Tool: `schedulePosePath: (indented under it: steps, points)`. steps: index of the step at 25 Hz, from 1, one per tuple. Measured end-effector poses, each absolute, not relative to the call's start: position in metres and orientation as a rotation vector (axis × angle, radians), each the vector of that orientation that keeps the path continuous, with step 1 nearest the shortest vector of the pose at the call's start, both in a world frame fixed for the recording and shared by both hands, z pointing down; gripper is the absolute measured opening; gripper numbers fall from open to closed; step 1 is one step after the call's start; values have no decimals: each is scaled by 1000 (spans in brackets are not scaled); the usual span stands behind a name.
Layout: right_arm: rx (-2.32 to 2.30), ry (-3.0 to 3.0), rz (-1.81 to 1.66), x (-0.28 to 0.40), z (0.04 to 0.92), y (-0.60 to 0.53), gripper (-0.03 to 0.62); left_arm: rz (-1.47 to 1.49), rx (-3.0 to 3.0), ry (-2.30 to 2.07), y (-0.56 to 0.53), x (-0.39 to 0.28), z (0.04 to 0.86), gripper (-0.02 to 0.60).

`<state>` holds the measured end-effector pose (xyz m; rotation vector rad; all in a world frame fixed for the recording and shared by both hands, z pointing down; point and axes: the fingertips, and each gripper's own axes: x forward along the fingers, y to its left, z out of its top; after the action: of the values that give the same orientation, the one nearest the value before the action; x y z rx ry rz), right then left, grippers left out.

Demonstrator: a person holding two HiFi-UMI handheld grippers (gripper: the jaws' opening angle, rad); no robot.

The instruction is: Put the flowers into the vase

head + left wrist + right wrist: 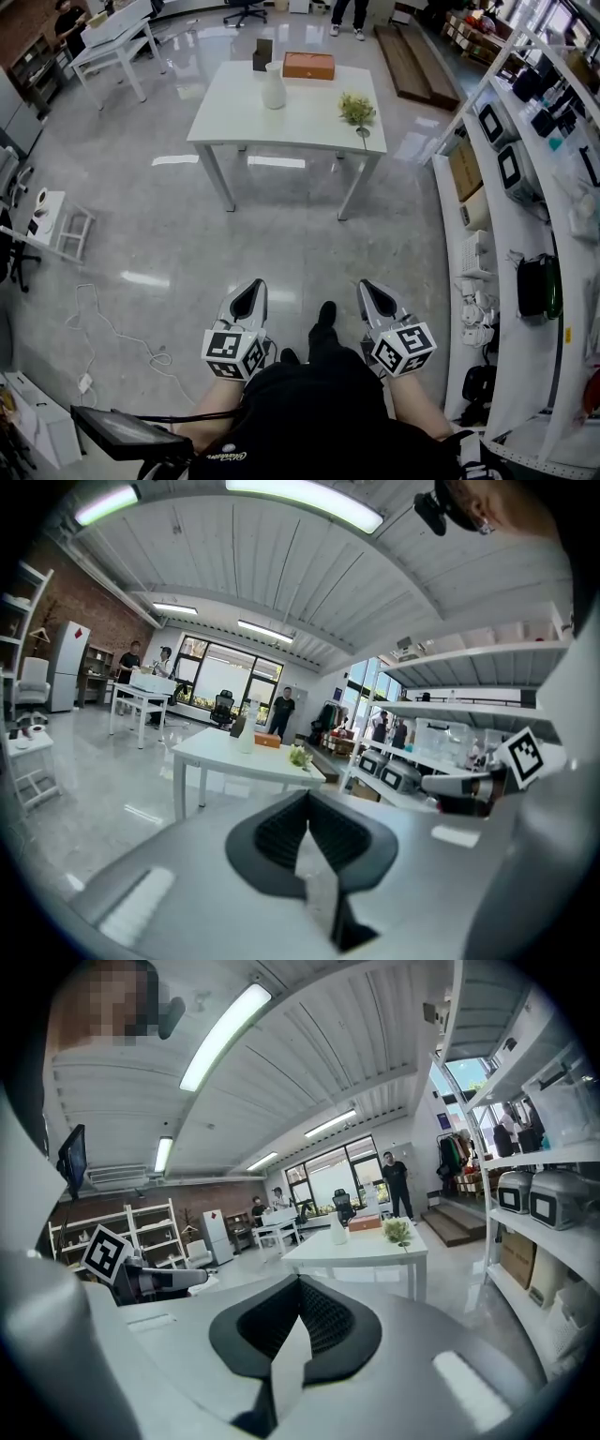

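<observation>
Left claw (248,292) clenched, empty, held over the floor. Far ahead, tall white ceramic vase (273,86) upright on white rectangular table (234,122). Small green flower bunch (357,109) sits right of it, apart, near table edge. Right claw (377,295) clenched, empty.

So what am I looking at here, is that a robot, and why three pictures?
No robot: a person holds a hand tool with two-jaw tongs in each hand. The head view comes from a camera on the person's head, looking down at the left tongs and right tongs. The other two come from cameras riding on each tool, looking along its jaws. Both tongs are shut and hold nothing. Ahead stands a white table with a white vase, a small bunch of flowers and an orange box.
</observation>
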<state>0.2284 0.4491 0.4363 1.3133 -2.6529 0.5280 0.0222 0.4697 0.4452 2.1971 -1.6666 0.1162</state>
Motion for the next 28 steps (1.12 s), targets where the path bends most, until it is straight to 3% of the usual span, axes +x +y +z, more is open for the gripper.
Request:
schedulePosePath:
  steps: [28]
  points:
    - [1106, -2748, 555, 249, 443, 98, 0, 138, 2107, -1838, 147, 49, 432, 6]
